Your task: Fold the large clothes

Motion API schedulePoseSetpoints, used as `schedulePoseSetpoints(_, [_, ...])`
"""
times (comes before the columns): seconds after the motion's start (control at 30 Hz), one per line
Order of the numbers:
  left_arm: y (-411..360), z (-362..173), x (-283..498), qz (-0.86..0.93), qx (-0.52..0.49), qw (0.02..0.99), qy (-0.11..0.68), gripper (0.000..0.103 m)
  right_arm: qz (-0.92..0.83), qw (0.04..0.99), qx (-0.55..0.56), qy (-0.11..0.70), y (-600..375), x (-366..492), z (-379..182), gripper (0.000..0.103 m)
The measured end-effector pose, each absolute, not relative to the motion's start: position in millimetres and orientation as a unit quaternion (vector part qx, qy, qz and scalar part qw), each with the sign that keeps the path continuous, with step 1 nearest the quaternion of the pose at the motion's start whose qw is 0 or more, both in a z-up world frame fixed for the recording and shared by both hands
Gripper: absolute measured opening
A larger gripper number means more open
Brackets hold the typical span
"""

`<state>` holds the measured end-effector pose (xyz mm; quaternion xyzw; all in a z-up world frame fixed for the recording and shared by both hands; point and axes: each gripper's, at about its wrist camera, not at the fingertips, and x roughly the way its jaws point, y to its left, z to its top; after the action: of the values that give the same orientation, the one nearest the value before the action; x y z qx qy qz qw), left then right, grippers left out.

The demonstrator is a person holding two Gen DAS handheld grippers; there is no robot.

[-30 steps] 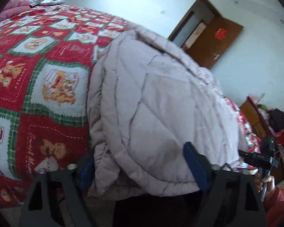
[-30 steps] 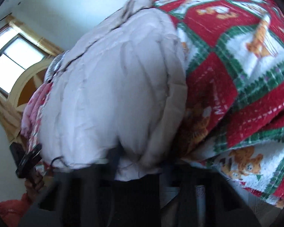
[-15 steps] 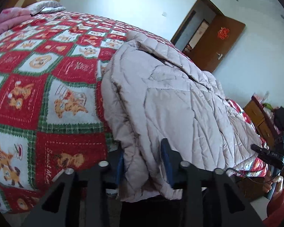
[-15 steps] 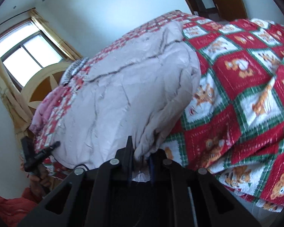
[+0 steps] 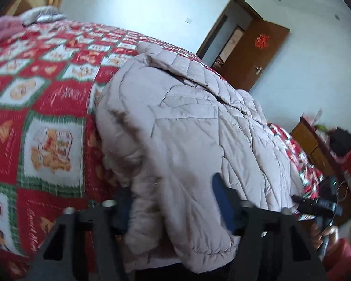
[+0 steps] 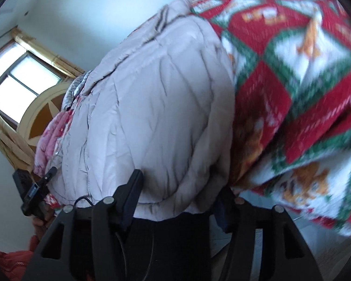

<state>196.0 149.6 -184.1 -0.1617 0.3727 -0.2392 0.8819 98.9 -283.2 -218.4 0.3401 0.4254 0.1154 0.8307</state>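
A pale pinkish-grey quilted puffer coat (image 5: 187, 145) lies in a mound on the bed, over a red, green and white patchwork blanket printed with teddy bears (image 5: 46, 126), its near hem hanging off the bed's edge toward both tools. The left tool (image 5: 173, 210) has its two blue-padded arms spread wide, with a thick bunch of the hem sitting between them; the padding bulges between them, but they do not look pinched down on it. The right tool (image 6: 177, 196) is likewise spread, its arms straddling the other end of the same hem, which spills down between them.

To my eye this is the taking-hold step: both tools are set at the hem's two ends, ready for a fold. The next move calls for both to clamp firmly on the bulky edge, then lift together and carry it away from the tools, up over the coat's body toward the collar. The slippery, puffy fabric may squirm out of a shallow bite.
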Motion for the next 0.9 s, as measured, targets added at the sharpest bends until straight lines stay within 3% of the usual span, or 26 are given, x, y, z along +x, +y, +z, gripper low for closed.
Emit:
schedulePoseSetpoints(0.03, [152, -185, 198, -0.238, -0.173, 0.878, 0.377, 0.035, 0.12, 0.831, 0.338, 0.424, -282, 100, -218, 0.029])
schedulePoseSetpoints(0.07, [155, -185, 198, -0.241, -0.186, 0.874, 0.378, 0.025, 0.122, 0.832, 0.336, 0.424, -280, 102, -216, 0.023])
schedulePoseSetpoints(0.17, [166, -177, 197, -0.26, -0.222, 0.865, 0.366, 0.014, 0.128, 0.844, 0.321, 0.411, -276, 101, -199, 0.015])
schedulePoseSetpoints(0.4, [174, -119, 176, -0.302, -0.238, 0.876, 0.291, 0.012, 0.179, 0.875, 0.329, 0.308, -279, 79, -122, 0.013])
schedulePoseSetpoints(0.6, [176, -73, 145, -0.339, -0.234, 0.879, 0.24, 0.011, 0.213, 0.888, 0.301, 0.274, -266, 55, -72, 0.013])
schedulePoseSetpoints(0.9, [193, -20, 134, -0.334, -0.263, 0.876, 0.229, 0.012, 0.218, 0.898, 0.32, 0.207, -286, 21, -16, 0.013])
